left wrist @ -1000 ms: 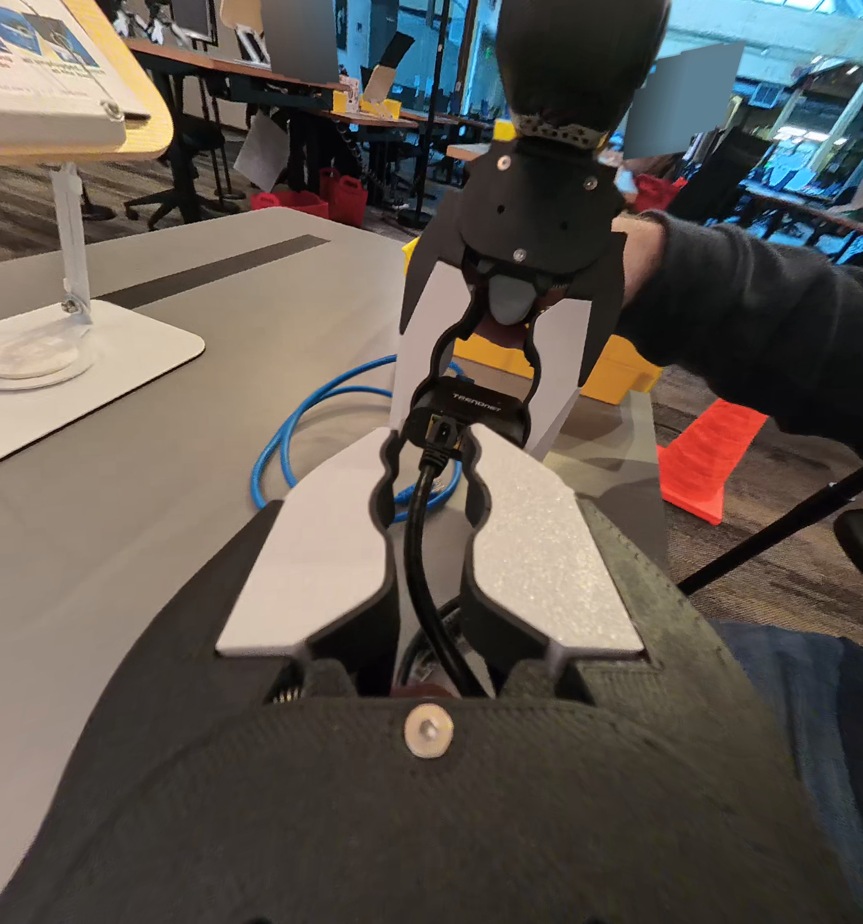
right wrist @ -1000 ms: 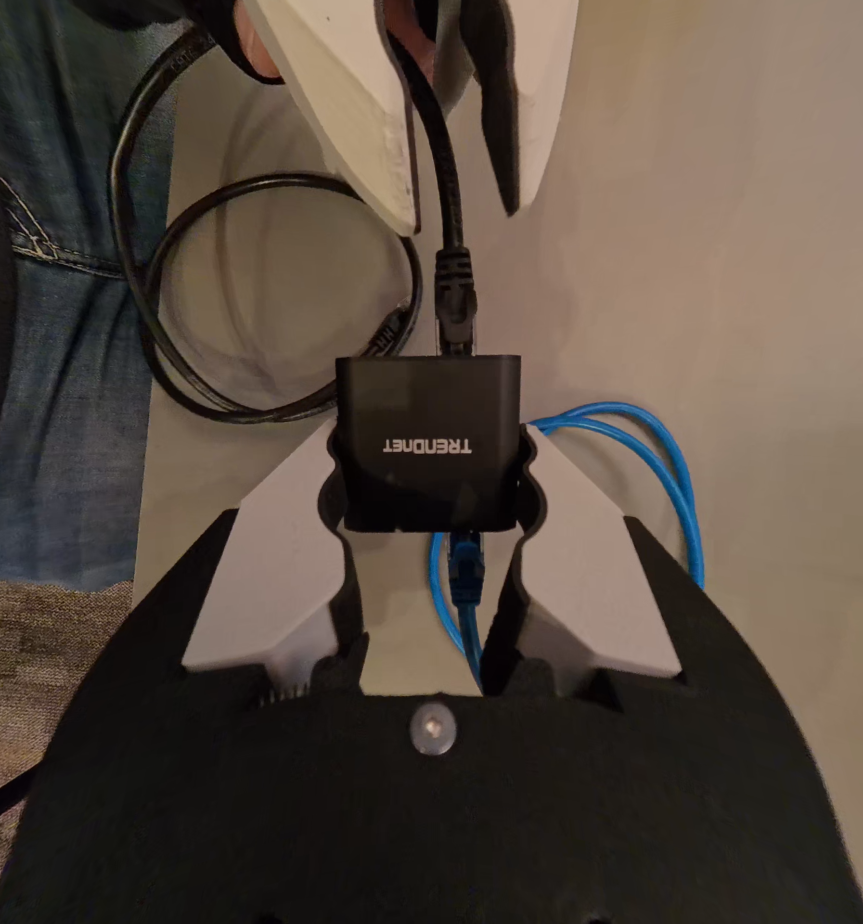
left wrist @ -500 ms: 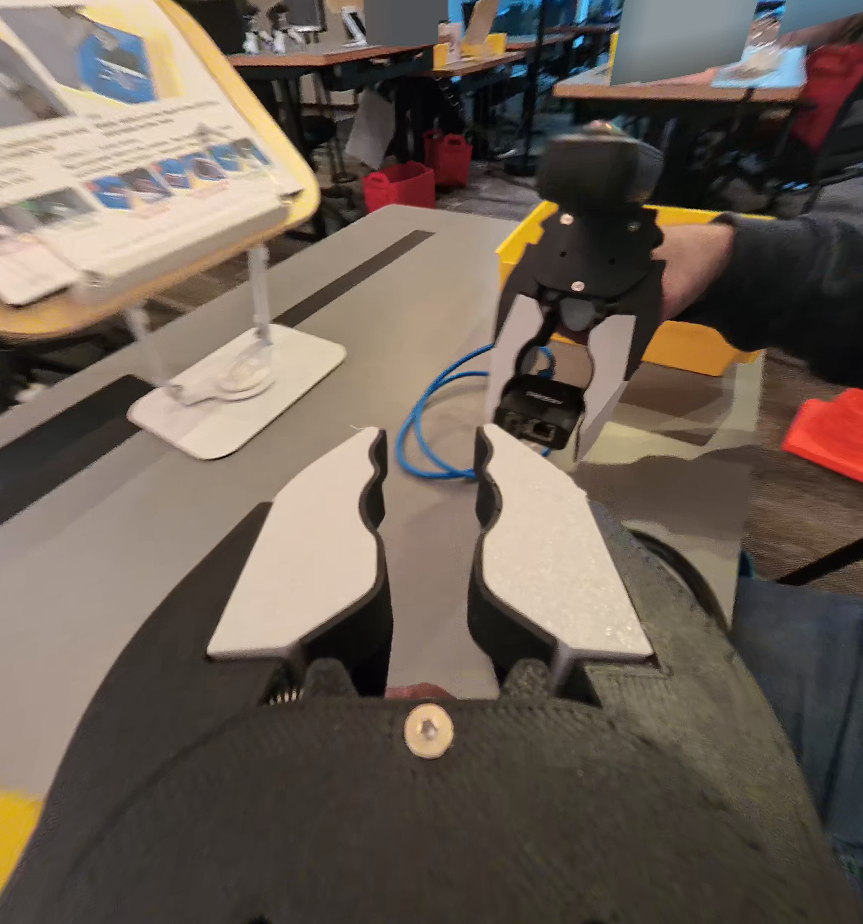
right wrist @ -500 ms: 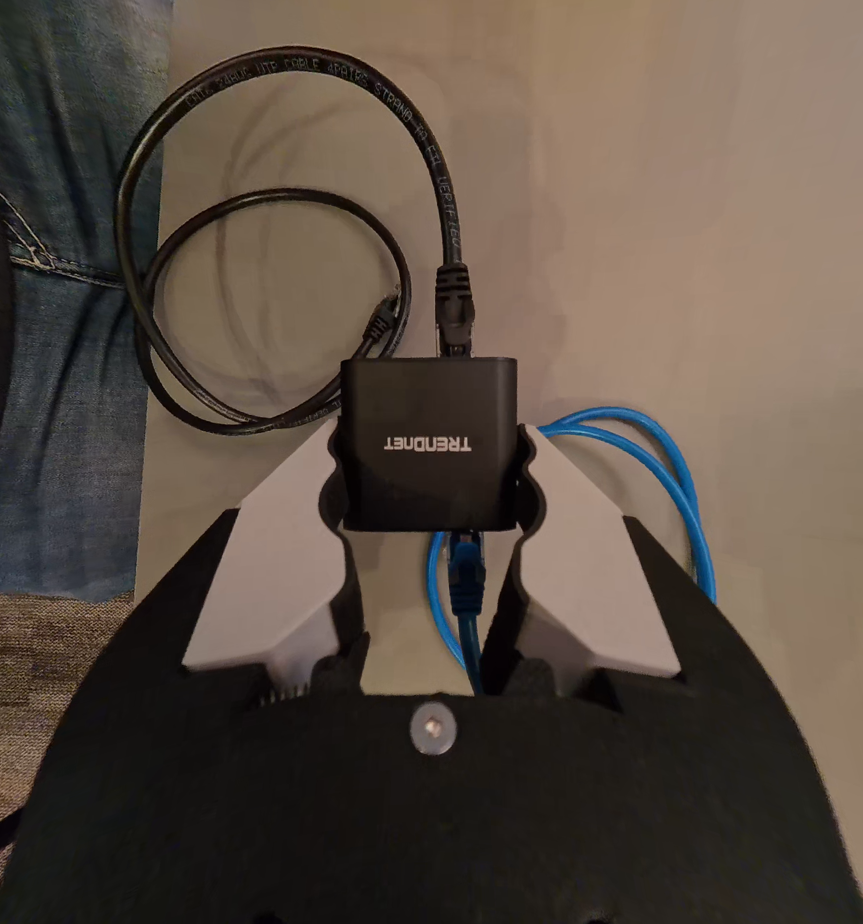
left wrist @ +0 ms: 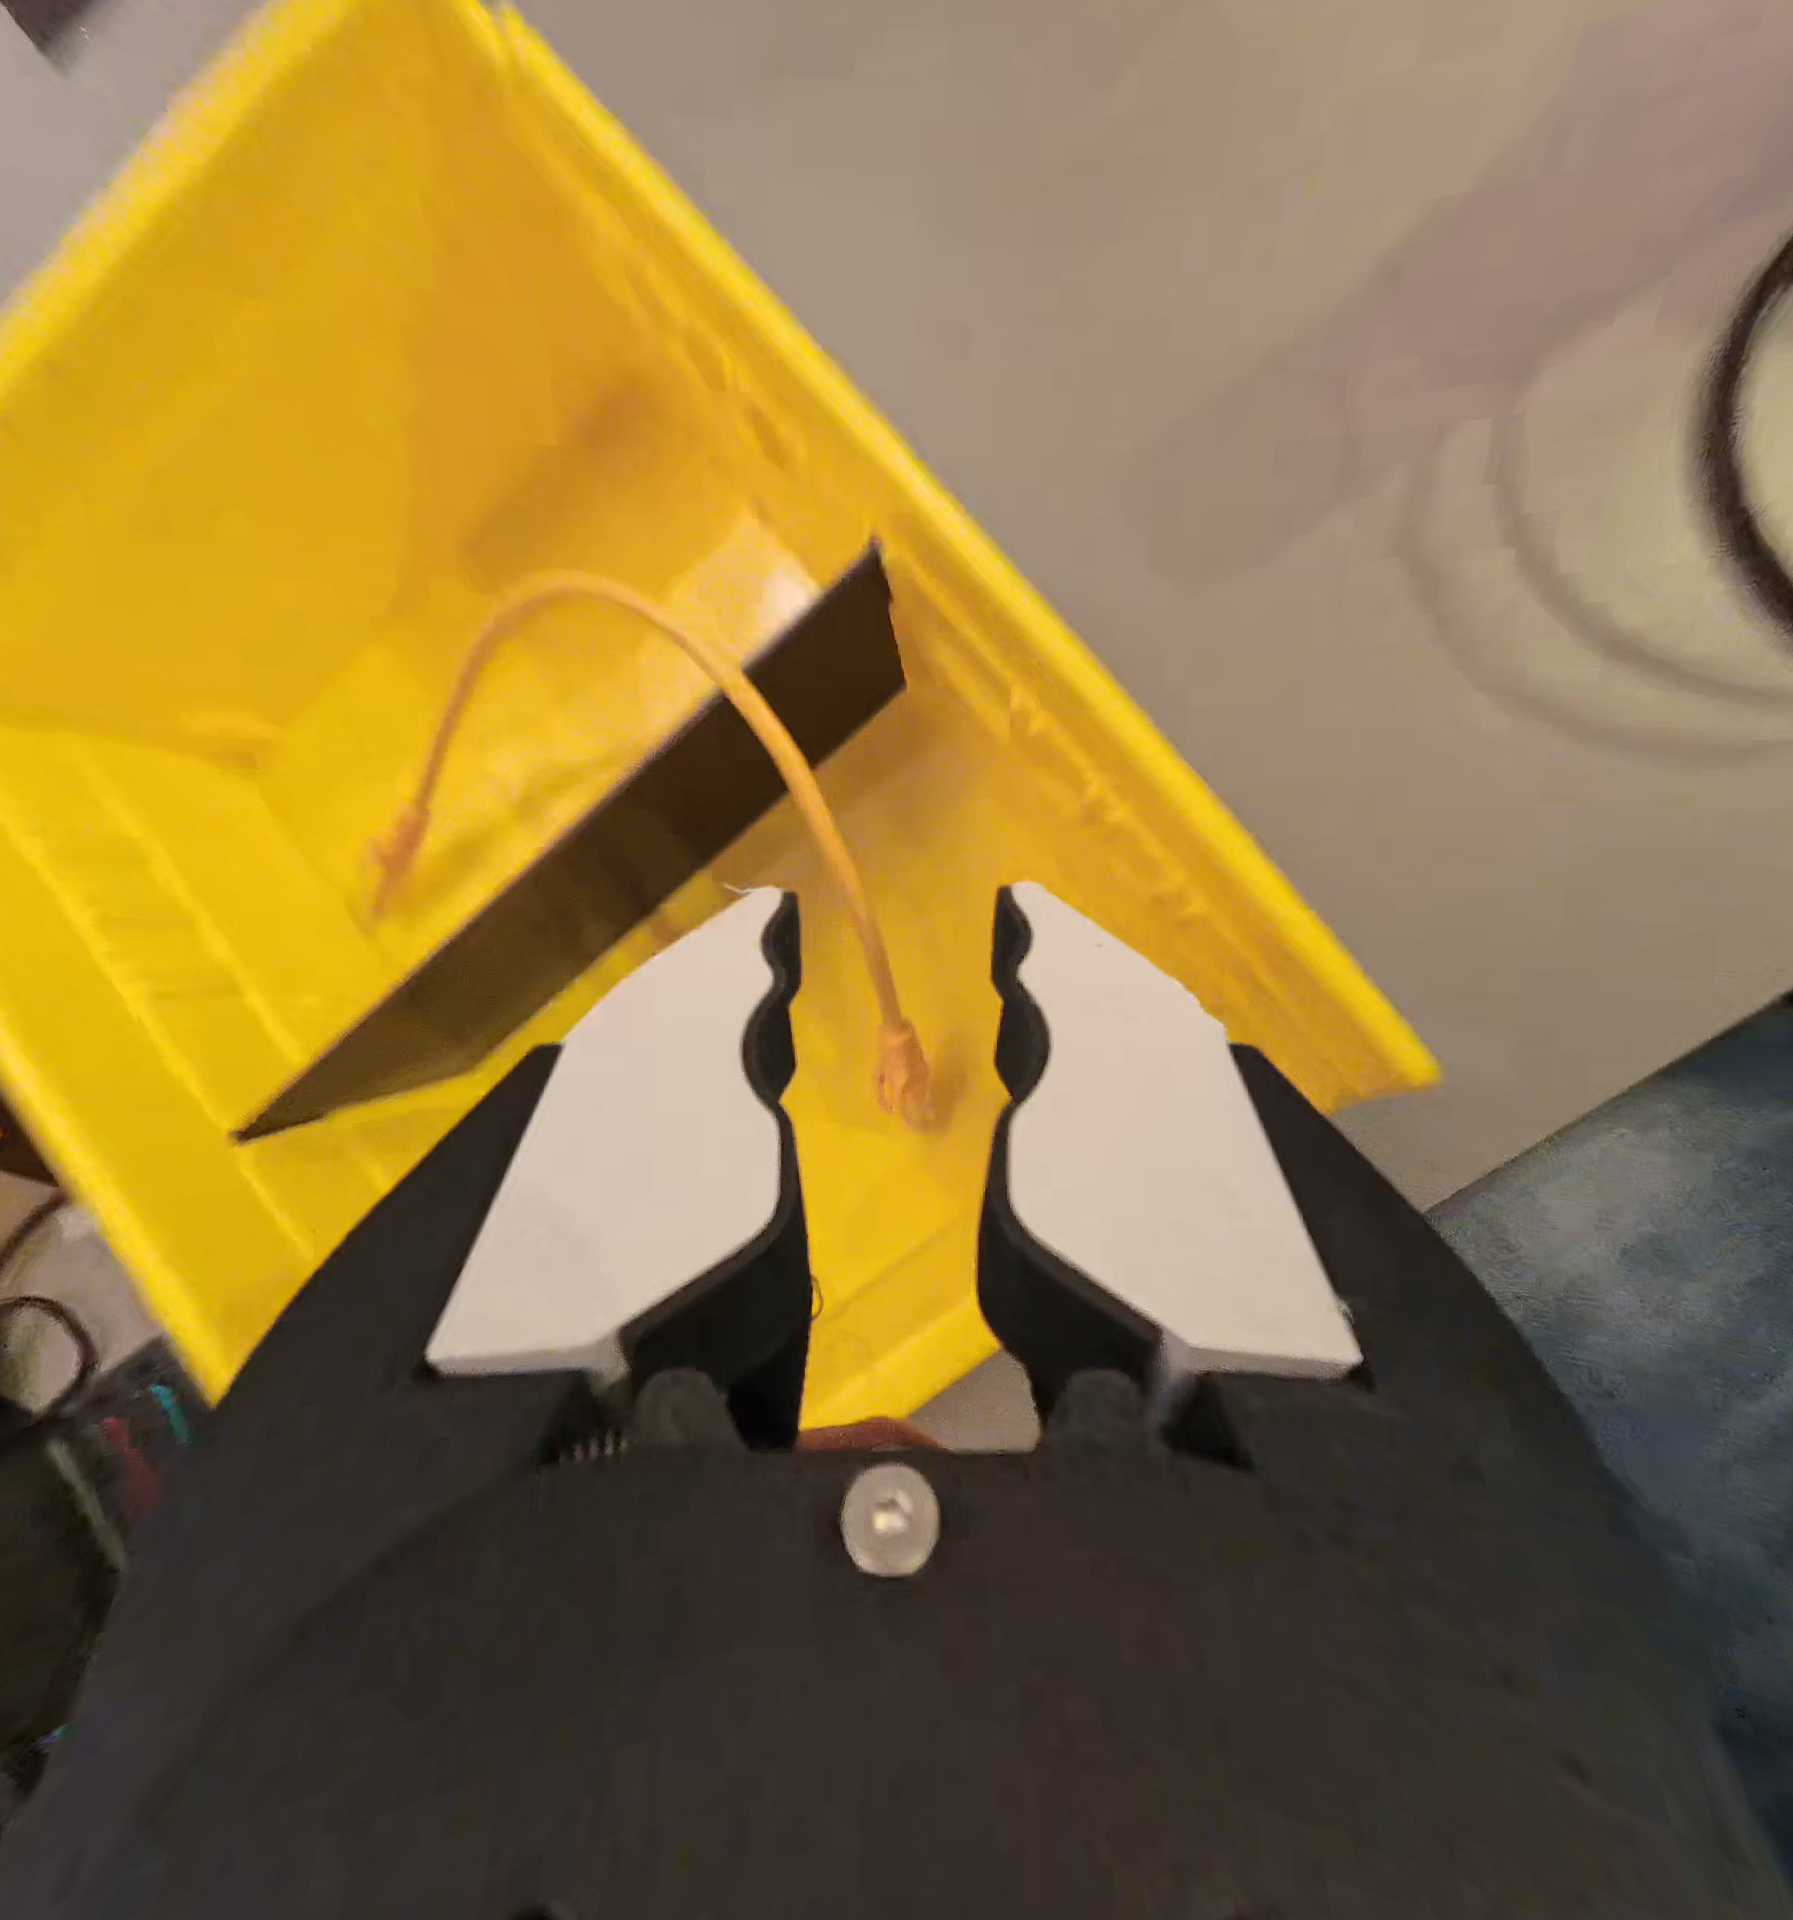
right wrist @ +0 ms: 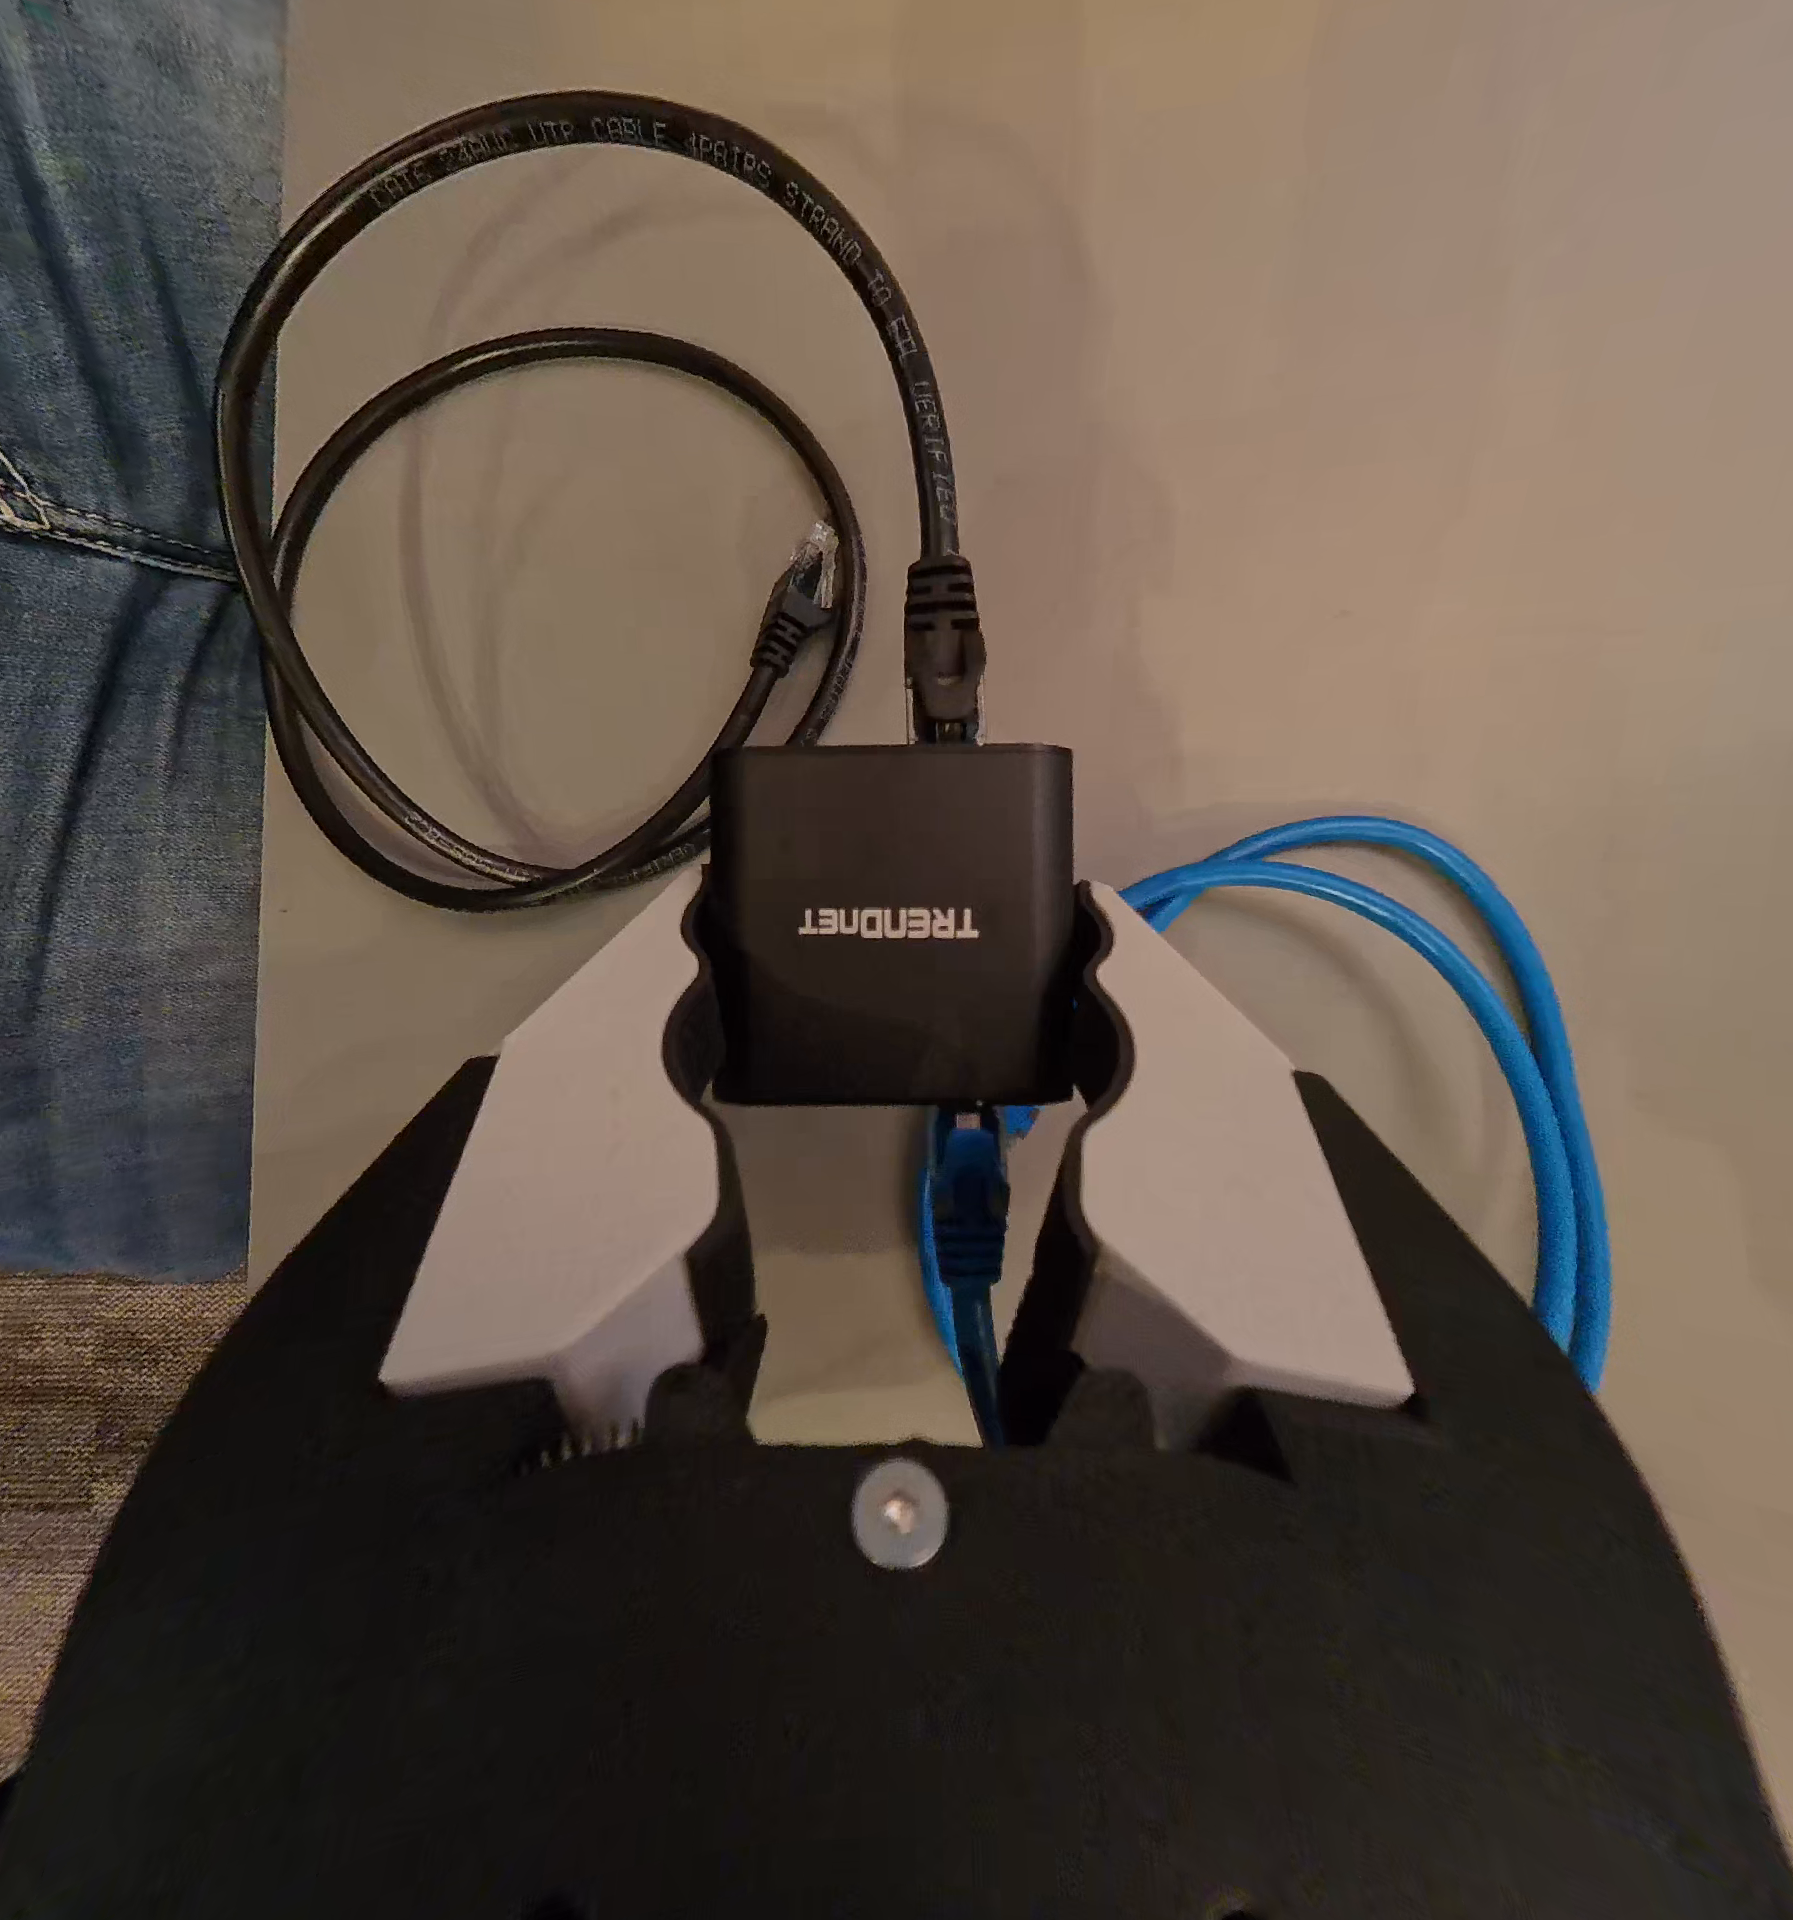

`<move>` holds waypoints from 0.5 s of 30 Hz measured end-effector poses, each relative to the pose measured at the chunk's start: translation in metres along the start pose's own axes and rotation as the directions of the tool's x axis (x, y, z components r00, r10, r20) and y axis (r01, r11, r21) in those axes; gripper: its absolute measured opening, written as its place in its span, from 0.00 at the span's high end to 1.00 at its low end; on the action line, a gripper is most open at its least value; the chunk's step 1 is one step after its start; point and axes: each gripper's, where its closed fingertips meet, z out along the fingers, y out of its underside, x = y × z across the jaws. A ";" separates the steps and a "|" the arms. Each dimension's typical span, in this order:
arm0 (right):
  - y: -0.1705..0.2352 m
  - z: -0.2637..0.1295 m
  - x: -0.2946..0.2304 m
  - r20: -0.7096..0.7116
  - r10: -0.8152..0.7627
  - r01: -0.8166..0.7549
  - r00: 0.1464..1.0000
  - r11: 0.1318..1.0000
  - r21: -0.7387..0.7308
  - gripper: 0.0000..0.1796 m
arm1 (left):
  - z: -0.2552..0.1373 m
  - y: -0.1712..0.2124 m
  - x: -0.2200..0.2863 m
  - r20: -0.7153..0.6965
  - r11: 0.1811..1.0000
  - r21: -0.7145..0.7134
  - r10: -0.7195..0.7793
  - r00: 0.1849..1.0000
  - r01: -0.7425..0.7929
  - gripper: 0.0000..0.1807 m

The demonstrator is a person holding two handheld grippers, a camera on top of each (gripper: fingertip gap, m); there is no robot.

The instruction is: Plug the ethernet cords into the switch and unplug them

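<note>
Left wrist view: the left gripper (left wrist: 892, 914) hovers with fingers spread and empty over a glossy yellow plastic bin (left wrist: 1131, 790) with ribbed walls. A thin yellow ethernet cord (left wrist: 767, 748) arches over a black divider (left wrist: 601, 862), its plug lying just beyond the fingertips. Pinching the plug's stiff boot squarely, rather than the limp cable, would likely serve best.

Right wrist view: the right gripper (right wrist: 897, 914) clamps the matte black switch (right wrist: 892, 925) by its sides on the table (right wrist: 1391, 416). A coiled black cord (right wrist: 559, 416) and a blue cord (right wrist: 1494, 987) sit plugged into opposite ends.
</note>
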 end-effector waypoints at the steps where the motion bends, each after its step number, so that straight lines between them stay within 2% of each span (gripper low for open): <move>1: 0.000 0.002 -0.001 0.004 -0.001 0.001 1.000 1.000 -0.001 0.64 | 0.013 0.010 0.003 -0.025 0.999 -0.037 -0.011 1.000 0.011 0.81; 3: 0.000 0.003 -0.003 0.006 -0.004 0.004 1.000 1.000 -0.009 0.64 | 0.035 0.025 0.004 -0.035 0.994 -0.095 -0.050 0.998 0.046 0.82; 5: 0.001 0.003 -0.004 0.003 -0.002 0.002 1.000 1.000 -0.012 0.64 | 0.045 0.030 0.000 -0.011 0.992 -0.108 -0.064 0.998 0.063 0.96; 9: 0.004 0.000 -0.004 -0.005 0.006 -0.006 1.000 1.000 -0.004 0.64 | 0.038 0.024 -0.008 0.039 0.996 -0.076 -0.045 0.998 0.048 0.97; 15: 0.006 -0.005 -0.004 -0.011 0.009 -0.009 1.000 1.000 0.012 0.64 | -0.002 -0.013 -0.018 0.090 0.998 0.062 -0.018 0.996 0.012 0.97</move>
